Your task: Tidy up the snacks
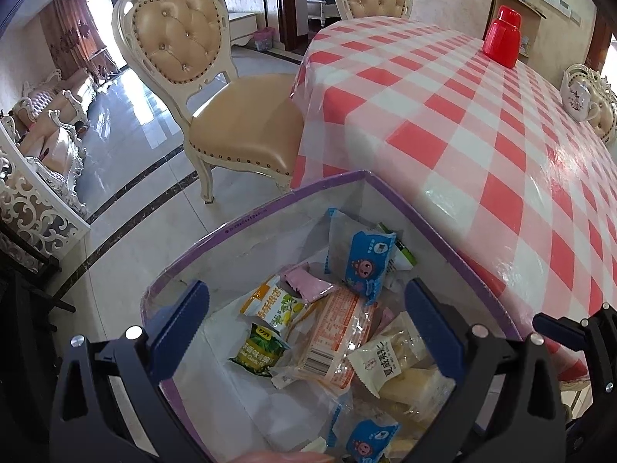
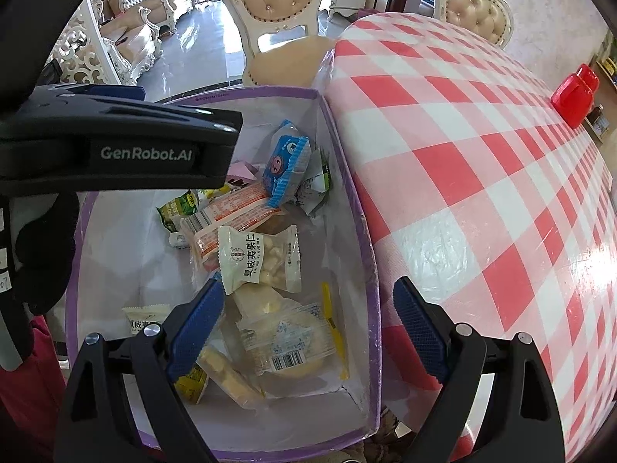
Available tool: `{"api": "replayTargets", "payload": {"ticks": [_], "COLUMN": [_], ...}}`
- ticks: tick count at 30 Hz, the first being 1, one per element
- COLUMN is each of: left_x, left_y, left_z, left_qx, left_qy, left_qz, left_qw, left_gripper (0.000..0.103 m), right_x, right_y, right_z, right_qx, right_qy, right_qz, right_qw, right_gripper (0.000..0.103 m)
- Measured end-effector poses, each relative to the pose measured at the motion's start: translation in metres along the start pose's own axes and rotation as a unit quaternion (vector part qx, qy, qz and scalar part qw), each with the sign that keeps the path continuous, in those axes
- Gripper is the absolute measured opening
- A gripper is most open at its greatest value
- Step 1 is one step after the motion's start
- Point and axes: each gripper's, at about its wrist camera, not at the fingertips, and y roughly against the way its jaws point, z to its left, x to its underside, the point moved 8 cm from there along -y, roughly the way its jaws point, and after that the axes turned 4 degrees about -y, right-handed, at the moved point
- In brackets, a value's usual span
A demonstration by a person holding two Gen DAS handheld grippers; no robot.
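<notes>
A purple-rimmed white box [image 1: 270, 204] [image 2: 347, 177] stands beside the table, below its edge, and holds several snack packets. Among them are a blue packet with a pink face [image 1: 366, 262] [image 2: 287, 166], an orange-printed packet [image 1: 335, 335] [image 2: 235, 212], a white nut packet [image 1: 389, 355] [image 2: 258, 258] and a green packet [image 1: 258, 351] [image 2: 179, 208]. My left gripper [image 1: 304, 332] hangs open and empty over the box; its black body [image 2: 115, 142] shows in the right wrist view. My right gripper [image 2: 308, 328] is open and empty above the box's near end.
The table with a red-and-white checked cloth [image 1: 462, 115] [image 2: 482, 154] lies to the right. A red lidded container [image 1: 501, 36] [image 2: 574, 96] and a white cup [image 1: 578, 100] stand on it. Cream upholstered chairs [image 1: 216, 88] [image 2: 277, 11] stand on the tiled floor.
</notes>
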Motion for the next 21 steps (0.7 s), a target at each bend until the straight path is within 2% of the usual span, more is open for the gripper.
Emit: {"api": "replayTargets", "payload": {"ticks": [21], "left_x": [0.0025], "left_y": [-0.0038], "left_z": [0.001], "left_qx": [0.0], "left_qy": [0.0], "left_qz": [0.006], "left_qw": [1.0], "left_gripper": [0.101], "right_x": [0.0037], "right_y": [-0.0023], "right_z": [0.0], "right_qx": [-0.002], "right_qy": [0.0], "right_qz": [0.005], "right_qw": [1.0], "right_gripper": [0.086]}}
